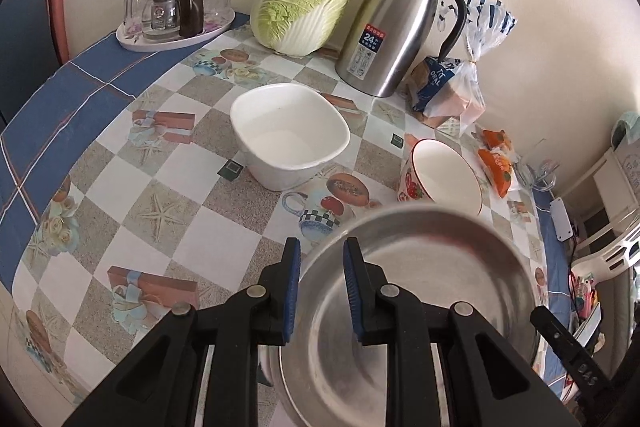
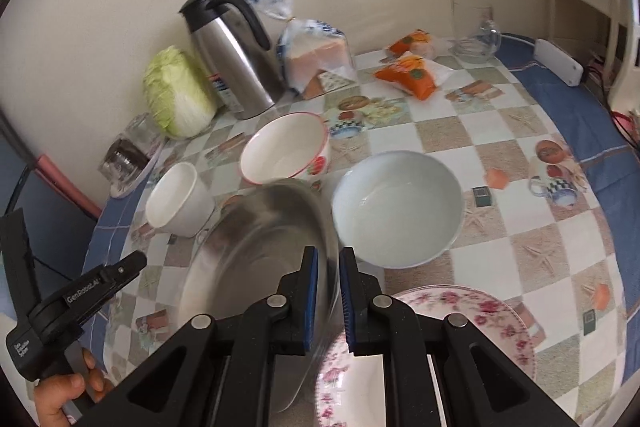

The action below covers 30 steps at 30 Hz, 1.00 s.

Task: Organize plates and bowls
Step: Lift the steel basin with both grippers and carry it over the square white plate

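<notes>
A steel plate (image 1: 420,287) is held tilted above the table, motion-blurred. My left gripper (image 1: 322,255) straddles its left rim with a gap between pads and metal. My right gripper (image 2: 329,259) is shut on its right rim (image 2: 256,247). A white square bowl (image 1: 288,131) stands mid-table and shows in the right wrist view (image 2: 178,199). A strawberry-patterned bowl (image 1: 440,175) stands beyond the plate, also in the right wrist view (image 2: 284,147). A pale blue bowl (image 2: 396,203) stands to the right. A floral plate (image 2: 460,339) lies under my right gripper.
A cabbage (image 1: 304,3), steel thermos jug (image 1: 396,27), bagged bread (image 1: 448,91) and orange snack packets (image 1: 496,159) line the wall. A tray with glasses and a kettle (image 1: 176,15) stands far left. A glass (image 2: 472,27) and a white power strip (image 2: 558,61) are far right.
</notes>
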Each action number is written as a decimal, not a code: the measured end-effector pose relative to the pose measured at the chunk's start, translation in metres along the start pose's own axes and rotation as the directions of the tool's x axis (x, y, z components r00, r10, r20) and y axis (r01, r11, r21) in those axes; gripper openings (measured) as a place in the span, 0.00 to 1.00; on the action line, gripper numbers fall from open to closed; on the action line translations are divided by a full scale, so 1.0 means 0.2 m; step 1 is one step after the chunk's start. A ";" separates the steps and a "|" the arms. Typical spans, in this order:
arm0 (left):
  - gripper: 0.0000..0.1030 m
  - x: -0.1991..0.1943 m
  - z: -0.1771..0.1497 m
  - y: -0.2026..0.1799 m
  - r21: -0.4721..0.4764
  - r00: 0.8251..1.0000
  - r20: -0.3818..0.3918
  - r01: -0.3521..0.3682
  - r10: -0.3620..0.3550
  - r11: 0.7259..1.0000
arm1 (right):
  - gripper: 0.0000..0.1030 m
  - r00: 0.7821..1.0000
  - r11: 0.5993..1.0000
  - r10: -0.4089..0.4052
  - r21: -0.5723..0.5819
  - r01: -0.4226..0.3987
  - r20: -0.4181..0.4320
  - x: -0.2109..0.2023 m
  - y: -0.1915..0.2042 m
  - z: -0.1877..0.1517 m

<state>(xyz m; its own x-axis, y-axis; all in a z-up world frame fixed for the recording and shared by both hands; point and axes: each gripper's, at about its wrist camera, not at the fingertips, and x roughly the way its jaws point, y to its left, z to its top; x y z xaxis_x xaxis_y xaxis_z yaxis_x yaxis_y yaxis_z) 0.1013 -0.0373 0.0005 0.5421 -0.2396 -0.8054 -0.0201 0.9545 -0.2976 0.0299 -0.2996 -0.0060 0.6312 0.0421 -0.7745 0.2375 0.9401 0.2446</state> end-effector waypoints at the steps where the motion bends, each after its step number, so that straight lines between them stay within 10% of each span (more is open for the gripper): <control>1: 0.22 0.01 0.00 0.00 -0.001 1.000 -0.009 0.009 -0.009 1.000 | 0.14 1.000 1.000 -0.021 -0.023 0.021 0.007 0.01 0.02 0.00; 21: 0.29 0.17 -0.01 0.27 -0.165 0.987 -0.147 -0.089 0.064 0.982 | 0.14 0.986 0.998 -0.004 0.060 0.015 -0.170 0.27 -0.08 -0.06; 30: 0.29 0.21 -0.04 0.24 -0.172 0.985 -0.173 -0.018 -0.012 0.985 | 0.15 0.976 0.998 0.002 0.055 0.011 -0.216 0.30 -0.07 -0.07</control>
<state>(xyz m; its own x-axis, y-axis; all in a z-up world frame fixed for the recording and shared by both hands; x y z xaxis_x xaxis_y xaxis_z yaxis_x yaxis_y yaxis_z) 0.1170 -0.0029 -0.0512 0.3892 -0.2781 -0.8781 -0.1738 0.9140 -0.3665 0.0540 -0.3053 -0.0642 0.4573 0.1156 -0.8818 0.2845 0.9204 0.2682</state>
